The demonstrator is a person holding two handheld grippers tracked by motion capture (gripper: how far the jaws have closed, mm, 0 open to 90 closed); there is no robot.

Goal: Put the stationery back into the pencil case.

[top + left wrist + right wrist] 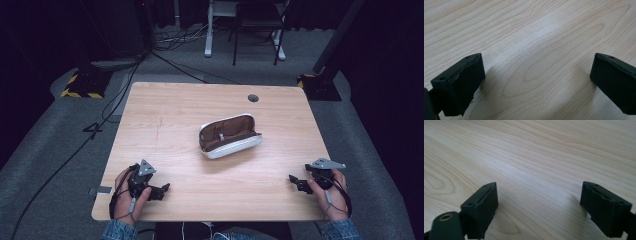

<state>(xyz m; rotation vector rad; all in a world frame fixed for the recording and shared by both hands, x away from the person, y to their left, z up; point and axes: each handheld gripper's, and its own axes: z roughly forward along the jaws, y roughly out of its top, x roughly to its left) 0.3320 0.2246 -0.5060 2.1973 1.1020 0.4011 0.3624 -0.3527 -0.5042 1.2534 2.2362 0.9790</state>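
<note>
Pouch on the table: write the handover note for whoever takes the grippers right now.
Left gripper: open, nothing between the jaws, low at the near left edge of the table.
Right gripper: open, nothing between the jaws, low at the near right edge.
Pouch: white outside, brown lining, lies unzipped and gaping near the table's middle, well apart from both grippers. What is inside is too small to tell.
Done: nothing visible on the pouch; neither gripper touches it.
Left: probably bring both grippers in to the pouch and handle it from there.
</note>
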